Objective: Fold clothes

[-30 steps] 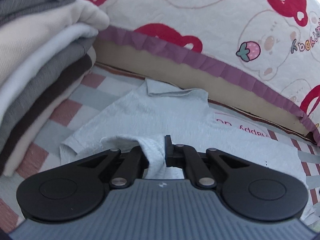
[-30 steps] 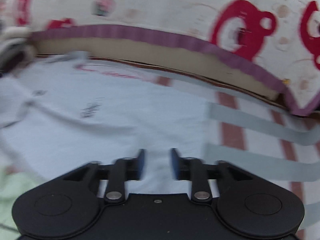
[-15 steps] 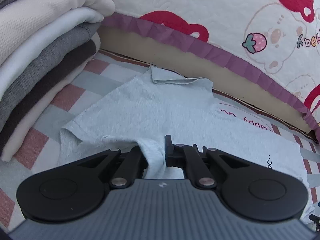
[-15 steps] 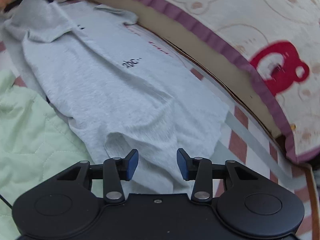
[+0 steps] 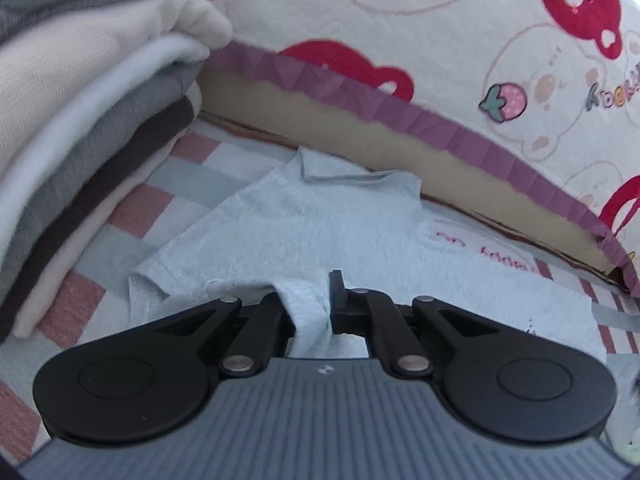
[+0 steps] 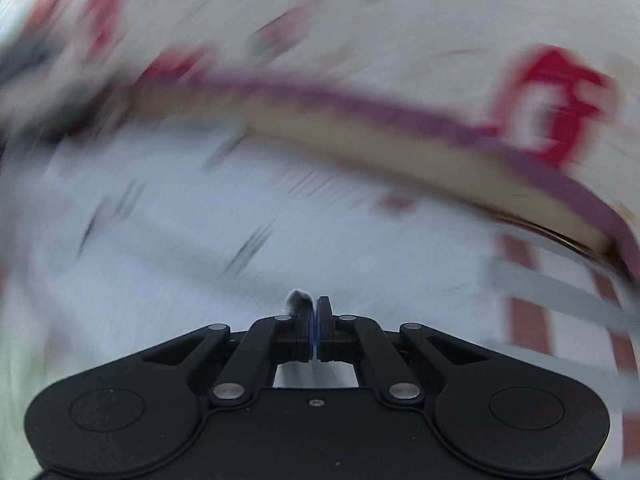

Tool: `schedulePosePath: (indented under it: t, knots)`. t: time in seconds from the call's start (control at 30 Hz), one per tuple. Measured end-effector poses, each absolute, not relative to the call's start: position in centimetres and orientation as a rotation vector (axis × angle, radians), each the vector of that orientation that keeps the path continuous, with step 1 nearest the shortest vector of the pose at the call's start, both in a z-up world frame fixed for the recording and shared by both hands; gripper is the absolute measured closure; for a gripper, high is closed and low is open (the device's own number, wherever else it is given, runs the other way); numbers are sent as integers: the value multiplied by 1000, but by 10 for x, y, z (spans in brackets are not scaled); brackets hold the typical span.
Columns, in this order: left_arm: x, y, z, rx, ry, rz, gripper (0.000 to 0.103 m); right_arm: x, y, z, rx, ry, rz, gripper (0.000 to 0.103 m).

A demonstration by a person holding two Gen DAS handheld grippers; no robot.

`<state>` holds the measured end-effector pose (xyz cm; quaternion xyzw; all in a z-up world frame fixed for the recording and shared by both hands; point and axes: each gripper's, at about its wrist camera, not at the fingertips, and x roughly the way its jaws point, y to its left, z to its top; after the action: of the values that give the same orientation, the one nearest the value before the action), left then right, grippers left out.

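A light grey T-shirt (image 5: pixel 320 232) lies spread on the checked sheet, its sleeve toward the purple-trimmed cover. My left gripper (image 5: pixel 310 312) is shut on a bunched fold of the shirt's near edge. In the right wrist view the picture is badly blurred by motion. The shirt (image 6: pixel 200 248) fills the middle of it. My right gripper (image 6: pixel 314 320) has its jaws closed together, with a small tuft of grey cloth showing at the tips.
A tall stack of folded clothes (image 5: pixel 80 120) stands at the left. A bear-print cover with a purple frill (image 5: pixel 400 112) rises behind the shirt. The red and grey checked sheet (image 5: pixel 180 152) lies beneath it. A pale green quilt (image 6: pixel 24 360) lies at the near left.
My right gripper has closed from open and now pinches the shirt's edge while moving fast. My left gripper keeps its hold and has shifted only slightly.
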<state>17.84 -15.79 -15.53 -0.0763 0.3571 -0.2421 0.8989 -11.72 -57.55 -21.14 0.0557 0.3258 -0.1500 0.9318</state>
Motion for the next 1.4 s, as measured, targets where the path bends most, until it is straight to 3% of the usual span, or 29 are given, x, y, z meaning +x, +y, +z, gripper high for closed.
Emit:
schedulePosePath:
  t: [0.2, 0.63, 0.87, 1.03, 1.17, 1.4]
  knots:
    - [175, -147, -124, -265, 644, -542, 102, -181, -670, -160, 506, 369, -505, 102]
    - [111, -86, -67, -530, 513, -477, 102, -288, -644, -149, 648, 28, -268, 102]
    - [103, -95, -48, -430, 535, -456, 102, -273, -636, -158, 464, 224, -278, 102]
    - [139, -125, -84, -338, 592, -376, 102, -249, -664, -167, 501, 238, -286, 103]
    - [180, -158, -126, -311, 648, -353, 102, -191, -682, -188, 456, 393, -384, 103]
    - [244, -205, -147, -157, 622, -455, 102, -110, -725, -197, 420, 486, -456, 103]
